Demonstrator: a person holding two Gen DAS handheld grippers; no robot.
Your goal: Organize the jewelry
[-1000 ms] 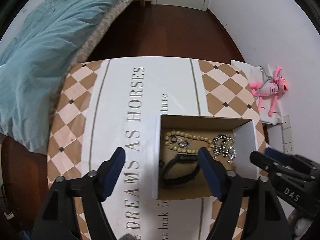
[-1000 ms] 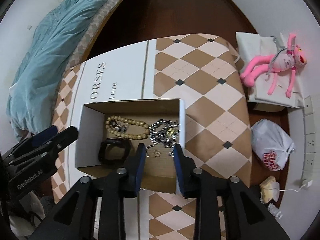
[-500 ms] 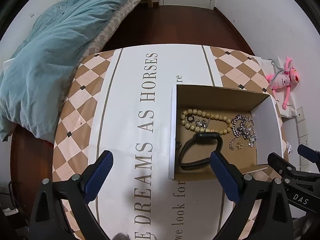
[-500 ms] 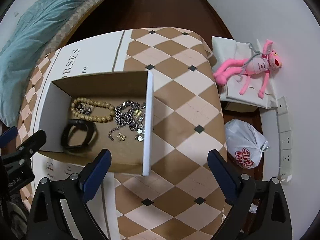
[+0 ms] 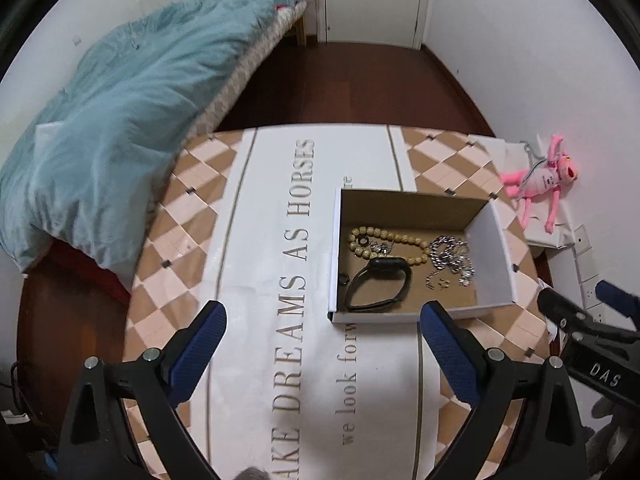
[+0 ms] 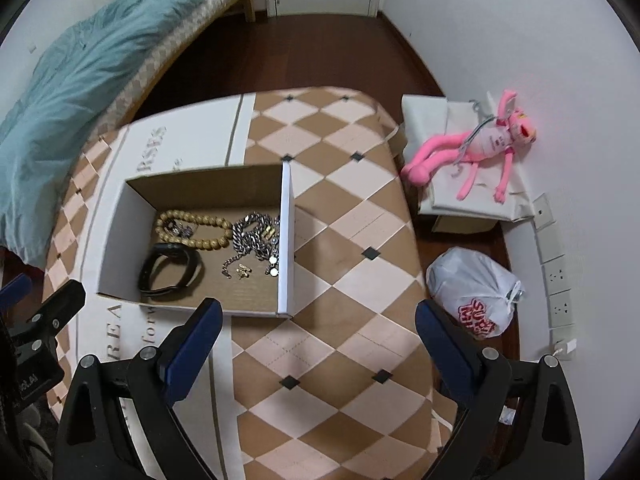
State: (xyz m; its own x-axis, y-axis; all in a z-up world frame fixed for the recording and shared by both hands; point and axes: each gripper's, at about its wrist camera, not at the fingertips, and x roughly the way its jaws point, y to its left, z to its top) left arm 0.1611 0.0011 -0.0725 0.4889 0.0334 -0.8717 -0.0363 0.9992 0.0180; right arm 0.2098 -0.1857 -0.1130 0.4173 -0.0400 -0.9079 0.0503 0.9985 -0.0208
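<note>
Table (image 5: 256, 280) under checkered cloth (lettered runner), bed (image 5: 120, 128) beside it.

White walls (image 5: 500, 40) and a dark wooden floor (image 5: 360, 88); a bed (image 5: 248, 68) with a teal blanket (image 5: 120, 128) far left, white door (image 5: 372, 0) beyond.

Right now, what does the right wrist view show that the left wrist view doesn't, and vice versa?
Right wrist only: white plastic bag with red print on the floor by the wall sockets.
Left wrist only: the full "AS HORSES" lettering on the table cover.
Both: cardboard box holding a bead bracelet, black band and silver chain; pink plush toy; blue duvet. Both grippers' fingers are open, nothing between them.
</note>
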